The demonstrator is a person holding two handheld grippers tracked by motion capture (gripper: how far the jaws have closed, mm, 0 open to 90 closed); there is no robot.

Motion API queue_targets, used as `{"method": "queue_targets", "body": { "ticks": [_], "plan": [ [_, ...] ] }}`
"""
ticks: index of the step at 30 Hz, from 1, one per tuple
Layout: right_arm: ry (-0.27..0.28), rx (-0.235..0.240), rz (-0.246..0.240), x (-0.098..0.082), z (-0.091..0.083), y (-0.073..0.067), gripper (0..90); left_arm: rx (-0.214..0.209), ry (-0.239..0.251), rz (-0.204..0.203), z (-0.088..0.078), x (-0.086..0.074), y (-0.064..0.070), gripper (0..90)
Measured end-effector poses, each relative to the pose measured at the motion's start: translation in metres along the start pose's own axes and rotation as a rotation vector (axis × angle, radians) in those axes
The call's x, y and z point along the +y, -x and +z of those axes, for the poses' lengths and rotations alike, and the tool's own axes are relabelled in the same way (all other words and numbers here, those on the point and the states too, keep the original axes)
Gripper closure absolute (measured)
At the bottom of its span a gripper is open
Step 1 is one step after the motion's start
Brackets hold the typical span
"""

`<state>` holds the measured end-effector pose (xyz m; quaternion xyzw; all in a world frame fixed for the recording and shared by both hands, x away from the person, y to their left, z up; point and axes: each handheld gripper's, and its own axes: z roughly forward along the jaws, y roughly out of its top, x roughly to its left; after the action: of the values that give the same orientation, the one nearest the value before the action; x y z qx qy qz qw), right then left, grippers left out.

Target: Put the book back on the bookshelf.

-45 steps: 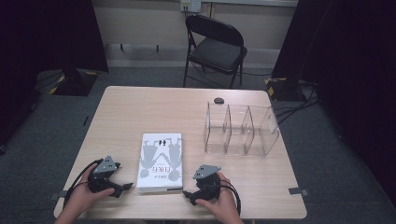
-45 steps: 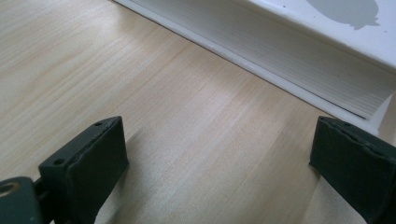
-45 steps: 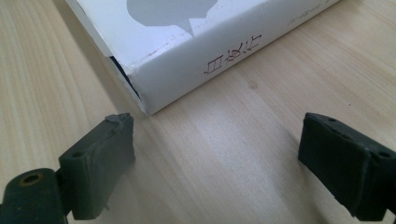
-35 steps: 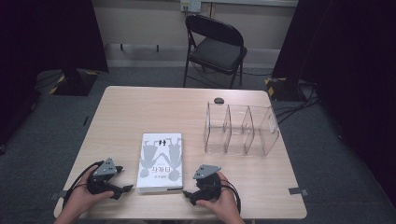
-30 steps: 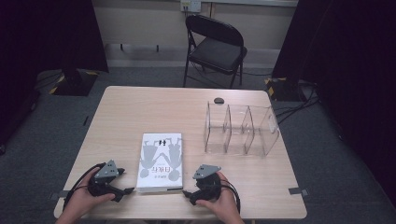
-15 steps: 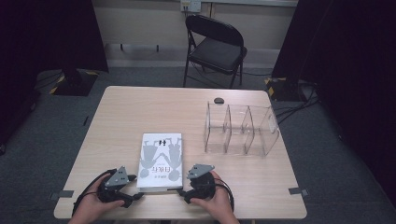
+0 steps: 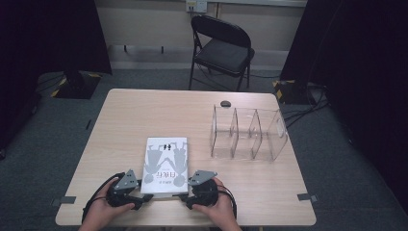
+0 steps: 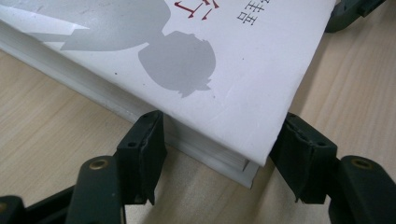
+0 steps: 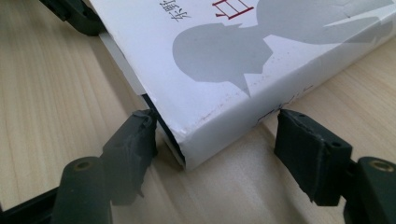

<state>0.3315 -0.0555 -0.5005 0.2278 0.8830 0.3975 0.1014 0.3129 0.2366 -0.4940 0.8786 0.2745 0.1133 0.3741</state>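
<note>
A white book point(image 7: 166, 161) with grey figures on its cover lies flat near the table's front edge. My left gripper point(image 7: 144, 195) is at its near left corner and my right gripper point(image 7: 185, 195) at its near right corner. In the left gripper view, that corner of the book point(image 8: 187, 56) sits between the jaws of the left gripper point(image 8: 219, 154), which have just been closing; the pads reach its edges without visibly pressing. In the right gripper view, the right gripper point(image 9: 215, 140) has also been closing, straddling the corner of the book point(image 9: 280, 56), with a small gap at one pad.
A clear plastic divider rack point(image 7: 248, 132) stands right of centre on the wooden table point(image 7: 144, 110), with a small dark object point(image 7: 224, 103) behind it. A black folding chair point(image 7: 223, 48) stands beyond the far edge. Cables lie on the floor at the right.
My left hand has slid right to the book's near left corner. Both grippers now flank the book's near corners with their jaws narrower than before. The book has not moved.
</note>
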Motion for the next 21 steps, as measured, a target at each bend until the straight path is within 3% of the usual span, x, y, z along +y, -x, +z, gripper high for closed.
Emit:
{"method": "queue_targets", "body": {
  "ticks": [8,16,21],
  "plan": [
    [-0.008,-0.020,0.015,0.001,0.000,-0.003,28.5,0.033,-0.060,-0.002,-0.001,0.008,0.003,38.3],
    [-0.008,-0.035,0.021,0.002,0.001,-0.005,28.6,0.031,-0.075,0.009,-0.004,0.014,0.002,39.0],
    [-0.016,-0.052,0.034,0.004,0.002,-0.008,28.0,0.034,-0.005,-0.010,-0.014,0.022,0.003,40.1]
  ]
}}
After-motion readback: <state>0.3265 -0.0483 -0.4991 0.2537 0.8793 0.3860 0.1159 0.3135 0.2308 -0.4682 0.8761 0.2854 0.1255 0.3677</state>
